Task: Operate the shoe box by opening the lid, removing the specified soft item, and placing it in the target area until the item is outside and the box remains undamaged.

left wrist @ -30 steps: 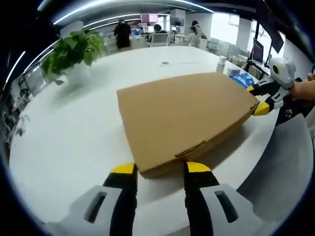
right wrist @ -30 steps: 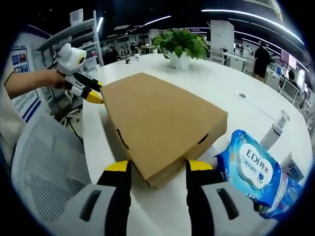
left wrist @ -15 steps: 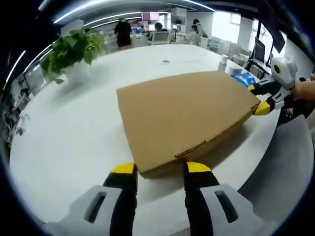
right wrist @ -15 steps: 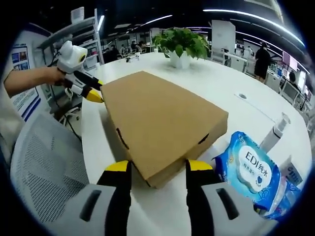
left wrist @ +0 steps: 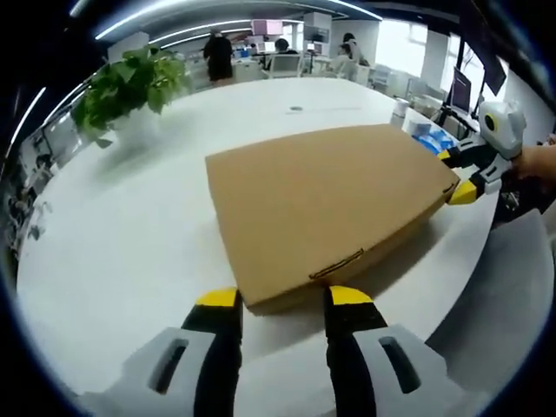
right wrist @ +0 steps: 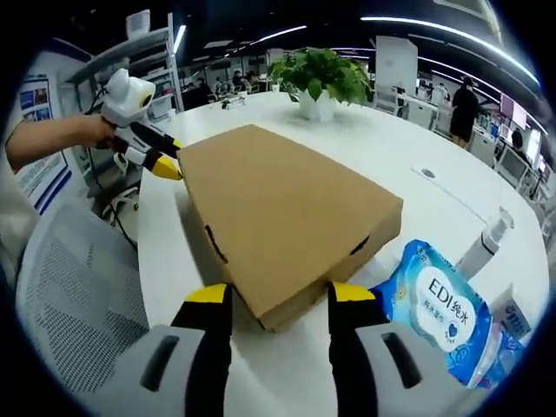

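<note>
A flat brown cardboard shoe box (left wrist: 326, 204) lies on the white round table (left wrist: 113, 234) with its lid down. In the left gripper view my left gripper (left wrist: 282, 300) is open, its yellow-tipped jaws standing either side of the box's near corner. My right gripper (left wrist: 453, 174) sits at the box's far right corner, held by a hand. From the right gripper view the same box (right wrist: 287, 208) has its near corner between the jaws of my open right gripper (right wrist: 278, 295). The left gripper (right wrist: 168, 159) is at the far left corner.
A potted plant (left wrist: 130, 87) (right wrist: 321, 82) stands far back on the table. A blue wet-wipes pack (right wrist: 439, 304) and a white bottle (right wrist: 485, 239) lie right of the box. A grey mesh chair (right wrist: 69, 295) stands at the table's edge. People stand far behind.
</note>
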